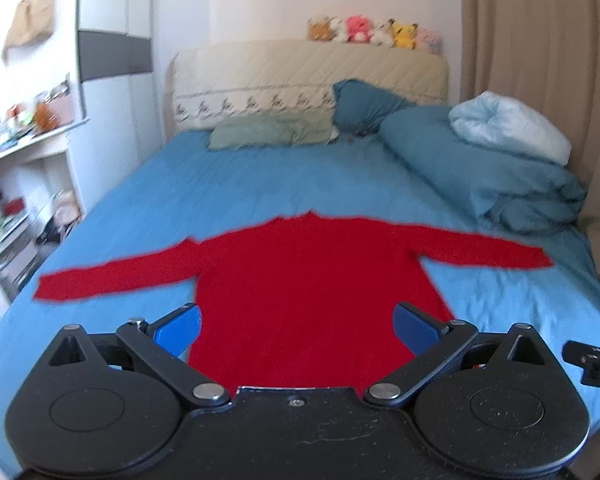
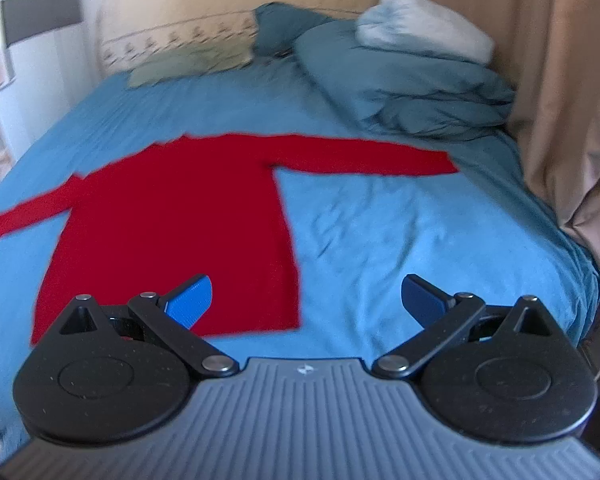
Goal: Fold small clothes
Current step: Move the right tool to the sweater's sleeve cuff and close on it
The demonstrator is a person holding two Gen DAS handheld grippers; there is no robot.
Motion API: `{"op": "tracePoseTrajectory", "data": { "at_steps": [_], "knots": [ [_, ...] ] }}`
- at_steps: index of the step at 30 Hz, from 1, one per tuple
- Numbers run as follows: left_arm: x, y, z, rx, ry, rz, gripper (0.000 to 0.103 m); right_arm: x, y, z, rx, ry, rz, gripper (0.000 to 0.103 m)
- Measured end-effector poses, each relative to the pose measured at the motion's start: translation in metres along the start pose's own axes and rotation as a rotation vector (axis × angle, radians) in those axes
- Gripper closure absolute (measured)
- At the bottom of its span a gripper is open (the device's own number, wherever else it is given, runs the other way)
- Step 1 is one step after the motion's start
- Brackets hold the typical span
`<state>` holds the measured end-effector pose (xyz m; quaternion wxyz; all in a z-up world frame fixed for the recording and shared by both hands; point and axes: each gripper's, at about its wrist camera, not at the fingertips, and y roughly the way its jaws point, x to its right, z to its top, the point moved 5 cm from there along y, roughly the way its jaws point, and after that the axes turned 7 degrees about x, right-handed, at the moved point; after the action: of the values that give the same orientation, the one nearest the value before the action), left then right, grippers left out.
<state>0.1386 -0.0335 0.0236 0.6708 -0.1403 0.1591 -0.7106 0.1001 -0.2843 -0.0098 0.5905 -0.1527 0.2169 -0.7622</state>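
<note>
Our left gripper has its blue fingers spread wide apart with nothing between them, and they hover above the lower body of the red sweater. Our right gripper is just as wide apart and empty; its left finger sits over the sweater's hem corner, its other finger over bare sheet.

The sweater lies flat on the blue bed sheet, near the foot of the bed, with the neck toward the headboard and the hem toward us. Both sleeves reach straight out to the sides: the left sleeve toward the shelf side, the right sleeve toward the curtain. We see no fold anywhere in it, so we judge the spreading done and all the folding left: sleeves in, sides over, then the body doubled.

Both grippers are held low at the foot of the bed, side by side, pointing forward along the mattress toward the pillows, tilted slightly down. Neither appears to touch the cloth, though the blur makes this hard to confirm. The rolled duvet lies well apart from the sweater.
</note>
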Motion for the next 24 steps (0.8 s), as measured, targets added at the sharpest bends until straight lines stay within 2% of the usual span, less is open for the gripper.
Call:
{"op": "tracePoseTrajectory", "data": {
  "at_steps": [5, 10, 14, 17, 20, 24],
  "knots": [
    [0.031, 0.078, 0.035, 0.013, 0.023, -0.071, 0.0, 0.04, 0.063, 0.029, 0.028, 0.08, -0.085, 0.0],
    [0.069, 0.19, 0.053, -0.034, 0.007, -0.156, 0.0, 0.074, 0.154, 0.03, 0.017, 0.152, -0.182, 0.0],
    [0.096, 0.278, 0.049, -0.092, 0.038, -0.171, 0.0, 0.099, 0.221, 0.019, 0.004, 0.218, -0.252, 0.0],
    [0.104, 0.328, 0.036, -0.169, 0.025, -0.182, 0.0, 0.115, 0.265, 0.012, -0.026, 0.302, -0.255, 0.0],
    [0.11, 0.365, 0.027, -0.239, 0.028, -0.176, 0.0, 0.126, 0.302, 0.016, -0.039, 0.382, -0.235, 0.0],
    [0.123, 0.417, 0.017, -0.314, 0.025, -0.155, 0.0, 0.136, 0.349, 0.031, -0.015, 0.392, -0.245, 0.0]
  ]
}}
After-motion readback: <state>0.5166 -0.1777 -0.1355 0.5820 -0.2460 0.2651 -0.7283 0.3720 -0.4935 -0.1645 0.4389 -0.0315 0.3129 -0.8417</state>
